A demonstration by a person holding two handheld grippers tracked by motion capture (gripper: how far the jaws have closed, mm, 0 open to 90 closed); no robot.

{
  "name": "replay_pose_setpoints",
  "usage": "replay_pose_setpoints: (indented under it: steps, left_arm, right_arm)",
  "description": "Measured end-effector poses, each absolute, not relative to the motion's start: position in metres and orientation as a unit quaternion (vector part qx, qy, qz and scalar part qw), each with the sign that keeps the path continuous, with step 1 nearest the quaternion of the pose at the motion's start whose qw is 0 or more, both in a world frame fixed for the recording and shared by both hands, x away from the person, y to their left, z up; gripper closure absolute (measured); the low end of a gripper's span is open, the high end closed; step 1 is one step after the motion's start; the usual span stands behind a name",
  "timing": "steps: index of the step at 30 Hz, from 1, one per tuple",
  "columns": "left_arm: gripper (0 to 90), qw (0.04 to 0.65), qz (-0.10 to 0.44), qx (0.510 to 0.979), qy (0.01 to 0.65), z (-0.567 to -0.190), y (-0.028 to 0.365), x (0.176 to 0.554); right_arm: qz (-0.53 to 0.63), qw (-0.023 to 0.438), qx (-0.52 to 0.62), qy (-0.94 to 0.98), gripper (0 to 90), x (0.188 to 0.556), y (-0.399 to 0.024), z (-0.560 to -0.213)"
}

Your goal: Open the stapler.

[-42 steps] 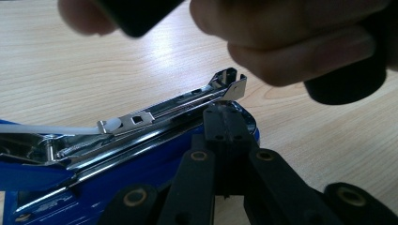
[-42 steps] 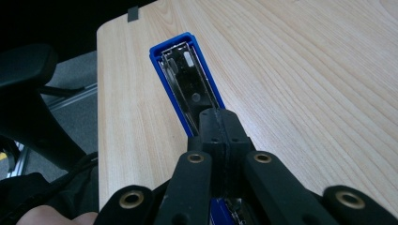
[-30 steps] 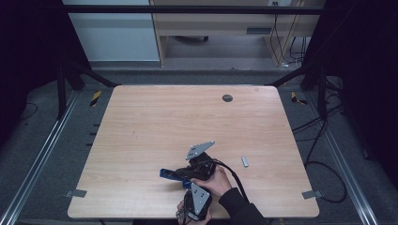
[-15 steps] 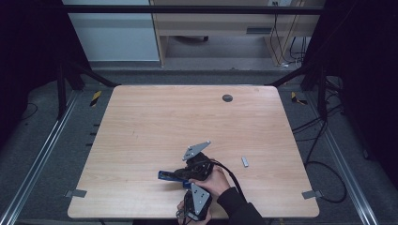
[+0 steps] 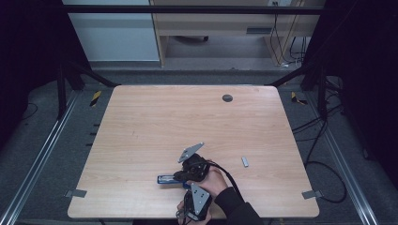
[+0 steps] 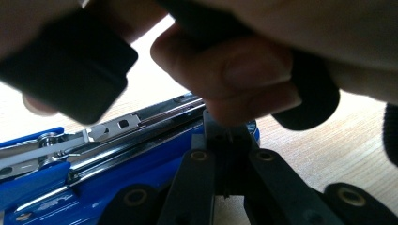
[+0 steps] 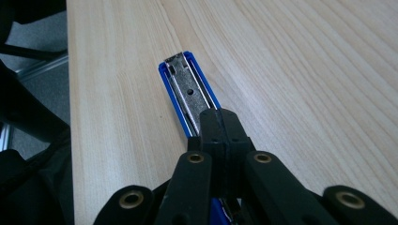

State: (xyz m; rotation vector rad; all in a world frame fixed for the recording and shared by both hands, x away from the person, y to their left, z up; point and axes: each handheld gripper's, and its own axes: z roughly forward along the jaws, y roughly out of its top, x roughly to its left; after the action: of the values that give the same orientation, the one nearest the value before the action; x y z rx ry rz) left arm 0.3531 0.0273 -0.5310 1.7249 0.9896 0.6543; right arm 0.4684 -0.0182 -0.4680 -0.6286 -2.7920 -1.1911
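So the blue stapler (image 5: 168,179) is lying flat near the near edge of the wooden table (image 5: 141,122), a bit left of the hands. Right gripper (image 7: 220,123) is hovering right over its metal top, jaws pressed together with nothing between them. Left gripper (image 6: 225,136) is sitting just beside the stapler's side, jaws also closed up tight on nothing. A small silvery piece (image 5: 244,161) is lying off to the right.

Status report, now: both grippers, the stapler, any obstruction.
Left gripper shut, tips at blue stapler. Right gripper shut, over its open metal channel. Small grey piece lies apart on table; nothing in the way.
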Motion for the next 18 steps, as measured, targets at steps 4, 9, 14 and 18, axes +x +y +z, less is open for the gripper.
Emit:
replay_pose_setpoints:
  steps: [4, 9, 14, 18]
  left_arm:
    - [90.0, 0.5, 0.271, 0.713, 0.409, -0.5309, 0.0273, 0.3531]
    - [90.0, 0.502, 0.269, 0.712, 0.41, -0.531, 0.0272, 0.3533]
    - [90.0, 0.504, 0.265, 0.712, 0.41, -0.531, 0.0281, 0.3538]
    - [90.0, 0.505, 0.264, 0.712, 0.411, -0.531, 0.0282, 0.3539]
  right_arm:
    - [-0.383, 0.023, -0.203, -0.901, 90.0, 0.4688, -0.0179, -0.4678]
    - [-0.384, 0.018, -0.2, -0.901, 90.0, 0.4682, -0.0179, -0.4679]
    - [-0.395, 0.017, -0.198, -0.897, 90.0, 0.4673, -0.0187, -0.4669]
    - [-0.409, 0.009, -0.204, -0.89, 90.0, 0.4677, -0.0236, -0.4627]
